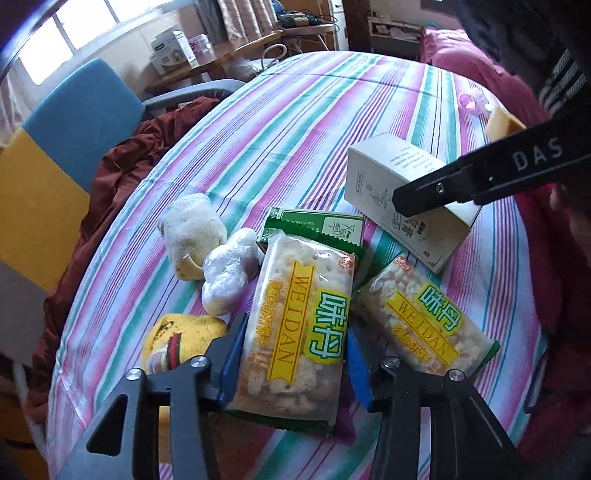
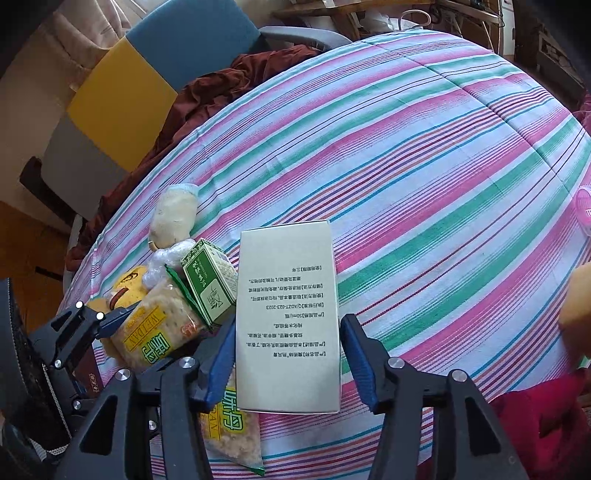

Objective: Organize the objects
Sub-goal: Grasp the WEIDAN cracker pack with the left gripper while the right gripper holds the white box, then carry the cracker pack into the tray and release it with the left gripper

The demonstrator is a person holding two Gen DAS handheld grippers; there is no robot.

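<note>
Lying between the blue pads of the left tongs (image 1: 293, 360): a cracker packet (image 1: 295, 332), long sides running along the fingers, pads close at both sides but whether pressing it cannot be told. Sitting just left of it, a yellow sock (image 1: 181, 341), a plastic-wrapped lump (image 1: 229, 277) and a pale sock (image 1: 192, 225). Peeking out from under the packet's far end, a green box (image 1: 314, 225); resting just right, a second cracker packet (image 1: 424, 317).

Standing apart around a white box (image 2: 288, 317), the right tongs (image 2: 288, 354), left pad next to the box edge, right pad clear of it with striped cloth showing between. Overlapping the second packet, the box's near end.

Cut off at the right edge of the right wrist view, a pink object (image 2: 583, 210) and a blurred orange shape (image 2: 576, 306), neither identifiable.

Carrying everything, a bed with a striped sheet (image 2: 424, 147). Crumpling along its left side, a dark red blanket (image 1: 122, 158); beyond it, a blue and yellow chair (image 1: 74, 129), a wooden desk (image 1: 229, 55) and a window (image 1: 74, 33).
</note>
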